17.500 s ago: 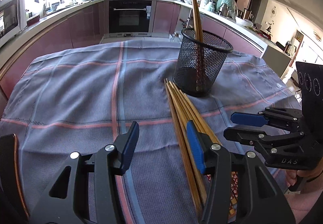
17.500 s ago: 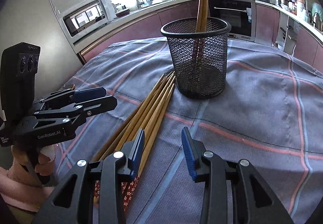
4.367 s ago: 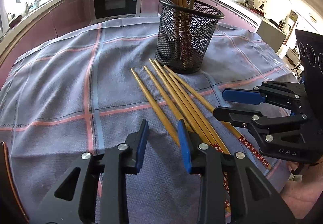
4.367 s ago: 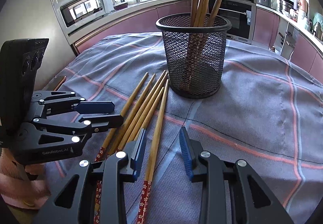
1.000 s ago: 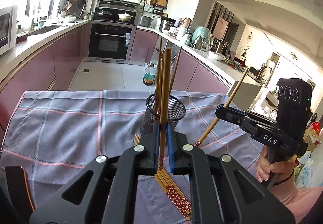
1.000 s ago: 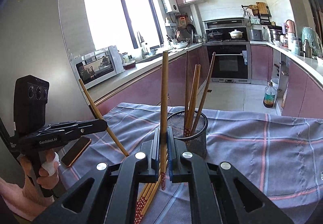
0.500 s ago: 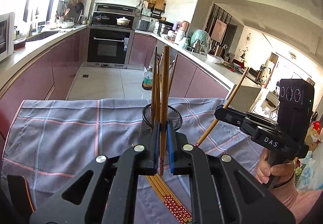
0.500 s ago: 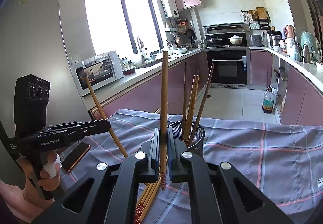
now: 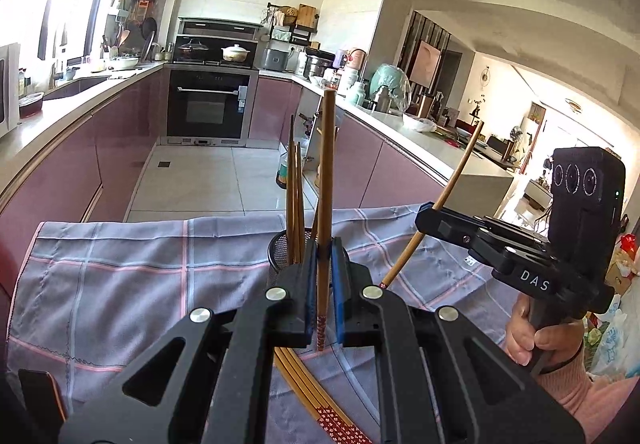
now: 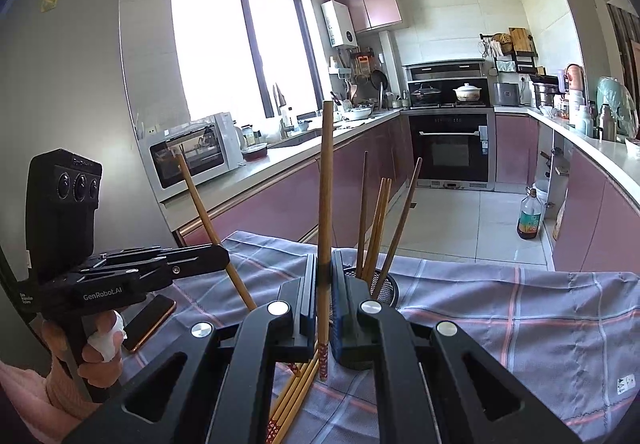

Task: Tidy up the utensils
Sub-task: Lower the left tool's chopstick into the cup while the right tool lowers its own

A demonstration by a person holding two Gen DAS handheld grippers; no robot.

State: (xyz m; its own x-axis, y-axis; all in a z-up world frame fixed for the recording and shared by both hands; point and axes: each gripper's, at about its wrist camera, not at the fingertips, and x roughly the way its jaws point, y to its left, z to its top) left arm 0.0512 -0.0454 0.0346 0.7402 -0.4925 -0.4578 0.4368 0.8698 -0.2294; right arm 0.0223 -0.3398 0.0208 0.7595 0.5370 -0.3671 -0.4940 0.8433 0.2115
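Note:
My left gripper (image 9: 322,256) is shut on a wooden chopstick (image 9: 325,179), held upright high above the table. My right gripper (image 10: 322,272) is shut on another chopstick (image 10: 325,187), also upright. Each gripper shows in the other's view: the right one (image 9: 430,215) with its slanted chopstick (image 9: 448,191), the left one (image 10: 216,256) with its chopstick (image 10: 208,215). The black mesh holder (image 9: 280,248) stands below and beyond the jaws with several chopsticks in it; it also shows in the right wrist view (image 10: 386,286). Loose chopsticks (image 9: 304,388) lie on the cloth below, also in the right view (image 10: 296,392).
A grey-blue checked cloth (image 9: 132,284) covers the table. A phone (image 10: 150,320) lies at the table's left edge. Pink kitchen cabinets and an oven (image 9: 208,111) stand beyond the table's far edge.
Both grippers have risen a little further with their chopsticks; the holder and table sit lower in both views.

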